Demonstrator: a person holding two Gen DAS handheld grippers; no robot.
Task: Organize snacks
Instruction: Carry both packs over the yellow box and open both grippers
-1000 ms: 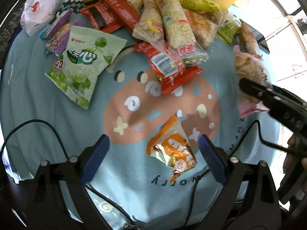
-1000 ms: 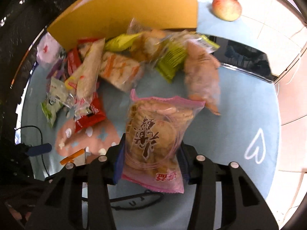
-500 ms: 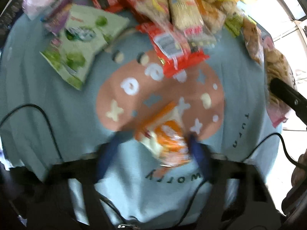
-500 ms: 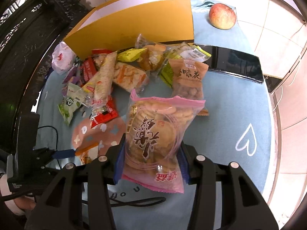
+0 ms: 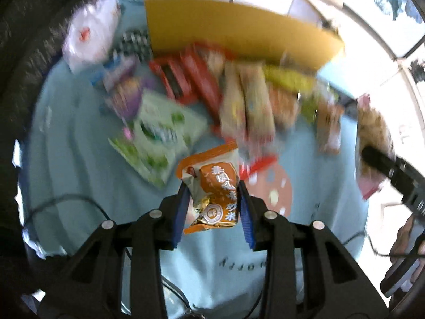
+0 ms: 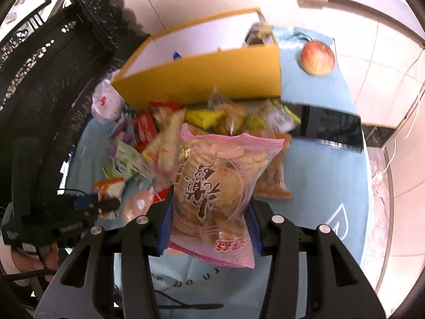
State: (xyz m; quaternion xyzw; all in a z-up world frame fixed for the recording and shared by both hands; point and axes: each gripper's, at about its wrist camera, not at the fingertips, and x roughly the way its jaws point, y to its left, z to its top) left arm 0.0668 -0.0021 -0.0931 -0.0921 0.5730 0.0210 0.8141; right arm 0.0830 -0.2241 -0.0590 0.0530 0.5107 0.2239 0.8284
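Over the pale-blue mat (image 6: 318, 175), the left gripper (image 5: 213, 199) was clamped on an orange packet (image 5: 215, 194) and the right gripper (image 6: 209, 212) on a pink cracker bag (image 6: 220, 186), both seemingly mid-carry, needing release into the yellow box (image 6: 202, 77) at twelve o'clock.

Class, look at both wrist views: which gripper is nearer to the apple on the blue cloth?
Right. The apple lies beyond the yellow box's right end, on the right gripper's side. The left gripper, holding an orange packet, is far across the snack pile.
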